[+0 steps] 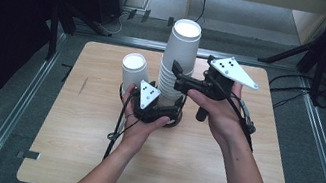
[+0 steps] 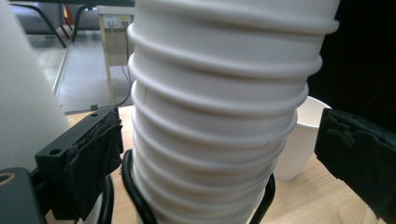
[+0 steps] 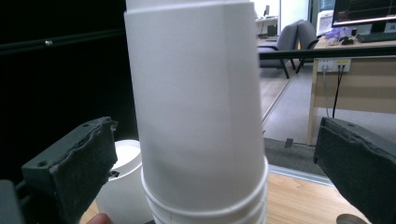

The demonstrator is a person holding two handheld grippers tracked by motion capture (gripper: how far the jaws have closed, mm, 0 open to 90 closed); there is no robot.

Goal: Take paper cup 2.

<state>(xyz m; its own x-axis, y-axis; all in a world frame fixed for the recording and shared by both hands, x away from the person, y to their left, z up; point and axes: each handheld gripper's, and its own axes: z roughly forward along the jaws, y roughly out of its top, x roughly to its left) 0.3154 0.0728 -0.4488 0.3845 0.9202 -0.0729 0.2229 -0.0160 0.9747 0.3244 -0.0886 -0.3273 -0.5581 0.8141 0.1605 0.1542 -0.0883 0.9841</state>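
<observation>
Tall stack of white upside-down paper cups (image 1: 175, 68) stands mid-table on light wooden tabletop (image 1: 187, 172), w/ black wire ring round its base. Left gripper (image 1: 161, 102) low at stack's base, jaws apart, stack btwn them, not touching. Right gripper (image 1: 176, 76) higher, jaws apart either side of top cup. Single white upside-down paper cup (image 1: 134, 71) just left.

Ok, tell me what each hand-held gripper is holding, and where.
Nothing yet. Both stand open around the cup stack: the left hand-held gripper low at its rims, the right hand-held gripper at the top cup's wall.
</observation>
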